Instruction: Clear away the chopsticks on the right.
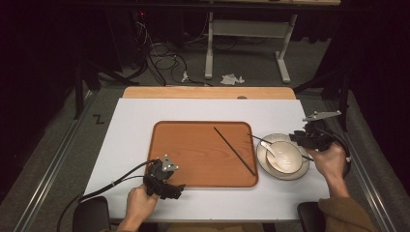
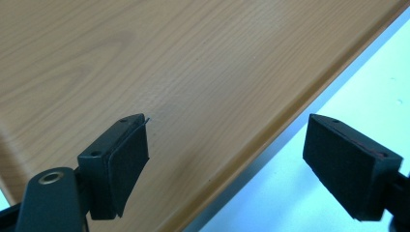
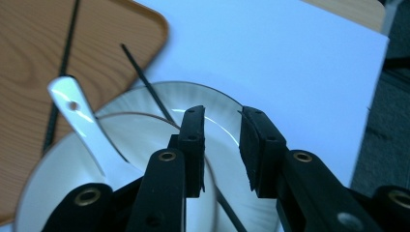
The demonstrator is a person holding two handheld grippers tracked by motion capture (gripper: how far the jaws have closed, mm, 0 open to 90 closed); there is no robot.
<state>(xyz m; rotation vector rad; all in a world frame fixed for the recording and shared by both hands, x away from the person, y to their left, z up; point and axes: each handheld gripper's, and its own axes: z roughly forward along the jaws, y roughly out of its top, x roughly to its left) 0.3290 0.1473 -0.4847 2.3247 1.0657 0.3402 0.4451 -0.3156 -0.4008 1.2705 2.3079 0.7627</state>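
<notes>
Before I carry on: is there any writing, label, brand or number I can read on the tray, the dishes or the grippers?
None: no text reads in any view.
wooden tray: plain wood grain, no label.
plate, bowl and spoon: unmarked.
chopsticks: plain black.
left gripper and right gripper: no marking to read.

A high camera looks forward and down over my desk (image 1: 145, 121). My left tongs' camera sits close above the tray (image 2: 169, 72), at seven o'clock; my right tongs' camera hovers near the plate (image 3: 212, 96), three o'clock. All share the tray.
</notes>
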